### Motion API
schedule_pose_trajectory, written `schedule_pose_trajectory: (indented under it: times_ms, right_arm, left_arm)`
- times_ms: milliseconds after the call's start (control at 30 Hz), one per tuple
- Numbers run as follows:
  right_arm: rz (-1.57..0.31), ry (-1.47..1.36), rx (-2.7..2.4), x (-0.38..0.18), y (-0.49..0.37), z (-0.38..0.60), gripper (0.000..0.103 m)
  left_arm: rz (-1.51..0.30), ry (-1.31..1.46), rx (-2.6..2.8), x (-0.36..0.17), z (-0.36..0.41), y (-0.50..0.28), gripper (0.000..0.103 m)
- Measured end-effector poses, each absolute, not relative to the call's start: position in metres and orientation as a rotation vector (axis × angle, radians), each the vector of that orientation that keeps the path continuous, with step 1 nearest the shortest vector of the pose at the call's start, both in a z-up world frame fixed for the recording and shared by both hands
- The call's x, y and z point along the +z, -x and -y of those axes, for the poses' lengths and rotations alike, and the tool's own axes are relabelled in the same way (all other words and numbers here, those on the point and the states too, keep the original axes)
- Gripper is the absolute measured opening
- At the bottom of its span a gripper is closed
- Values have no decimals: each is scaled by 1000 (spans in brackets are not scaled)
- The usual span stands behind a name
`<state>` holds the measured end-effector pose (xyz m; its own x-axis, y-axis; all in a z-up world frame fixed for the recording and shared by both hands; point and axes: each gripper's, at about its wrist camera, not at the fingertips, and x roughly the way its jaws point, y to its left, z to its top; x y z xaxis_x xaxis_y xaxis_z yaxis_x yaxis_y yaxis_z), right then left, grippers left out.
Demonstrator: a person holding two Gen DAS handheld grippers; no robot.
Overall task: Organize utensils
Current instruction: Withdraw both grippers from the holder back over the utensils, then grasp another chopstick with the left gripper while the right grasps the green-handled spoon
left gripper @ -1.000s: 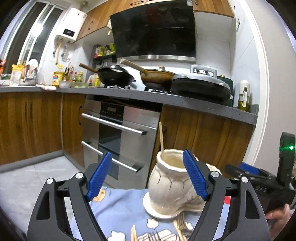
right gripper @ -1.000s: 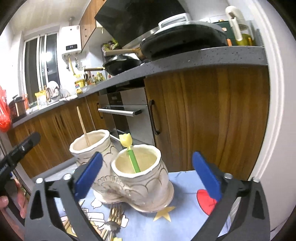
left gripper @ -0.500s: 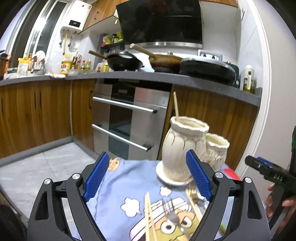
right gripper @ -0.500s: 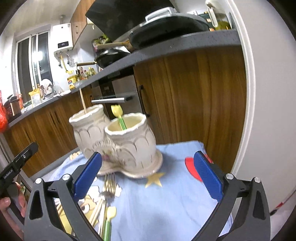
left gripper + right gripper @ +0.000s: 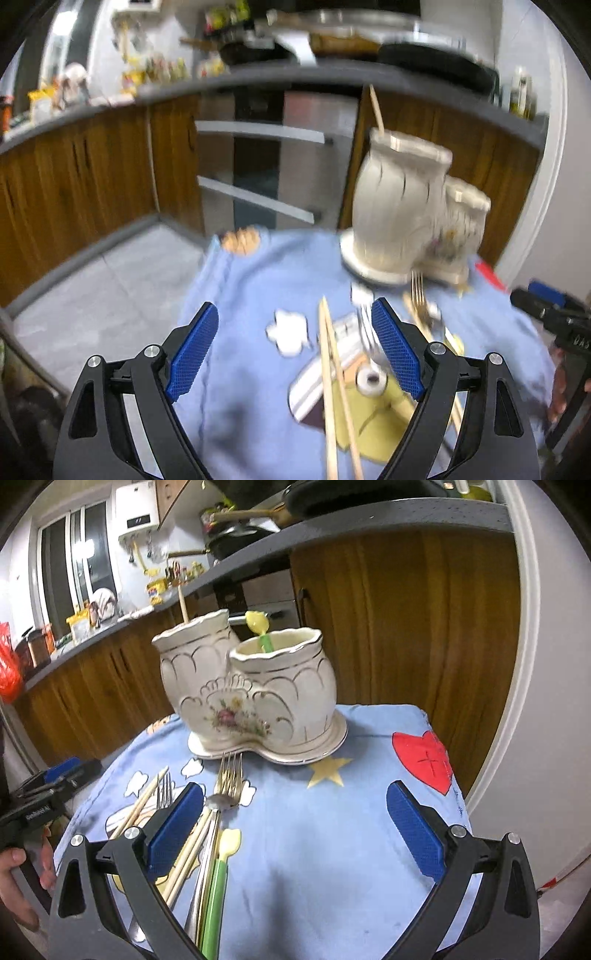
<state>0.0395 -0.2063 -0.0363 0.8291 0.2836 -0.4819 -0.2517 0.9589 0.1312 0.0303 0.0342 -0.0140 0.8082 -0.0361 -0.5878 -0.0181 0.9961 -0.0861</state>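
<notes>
A white ceramic double utensil holder (image 5: 255, 694) stands at the far side of a blue cartoon-print cloth (image 5: 332, 830); it also shows in the left wrist view (image 5: 406, 206). One pot holds a wooden chopstick (image 5: 181, 603), the other a green utensil with a yellow tip (image 5: 260, 631). Loose utensils lie on the cloth: forks (image 5: 229, 775), chopsticks (image 5: 332, 369), a green-handled spoon (image 5: 218, 882). My left gripper (image 5: 295, 354) is open and empty above the chopsticks. My right gripper (image 5: 295, 830) is open and empty, with the utensil pile at its left finger.
Wooden kitchen cabinets (image 5: 406, 620), an oven (image 5: 258, 166) and a dark countertop with pans (image 5: 258, 528) stand behind the cloth-covered table. The tiled floor (image 5: 92, 288) lies to the left. Each gripper shows at the edge of the other's view.
Both grippers pulled back from the holder and tilted down, so the loose utensils on the cloth now show. The left wrist view is motion-blurred.
</notes>
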Motion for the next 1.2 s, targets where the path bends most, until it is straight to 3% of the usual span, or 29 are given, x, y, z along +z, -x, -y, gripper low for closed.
schedule_pose_trajectory:
  times_ms: [267,467,567,667,700,733,833,1067,1200]
  right_arm:
    - [-577,-10,305,-45,-47,194,98]
    - [-600,70,309,-48,-45,182,97]
    - [-625,80,334,-50,-45,178,89]
    - [-662,89,369,-54,-46,172,73]
    - [-673,104,373,-56,-46,169,64]
    - [-683,117,383,-57,-45,167,54]
    - [-708,130,417,-59,-43,161,39]
    - [-737,133,467,-65,-43,150,30]
    - [-732,169,466,-65,-40,143,13]
  left_arm:
    - [-754,7,-19,-32,-33,-41,82]
    - [-819,4,-62,-39,-34,-43,48]
    - [-834,-2,-109,-40,-29,-42,39]
    - [-846,-27,-125,-43,-22,-41,29]
    - [-851,-29,-126,-44,-21,-41,25]
    - [-857,-33,-128,-46,-20,-42,24]
    - [-860,-44,-129,-50,-16,-42,23]
    - [-847,-67,-107,-52,-10,-46,20]
    - [-846,-56,-107,-52,-13,-49,17]
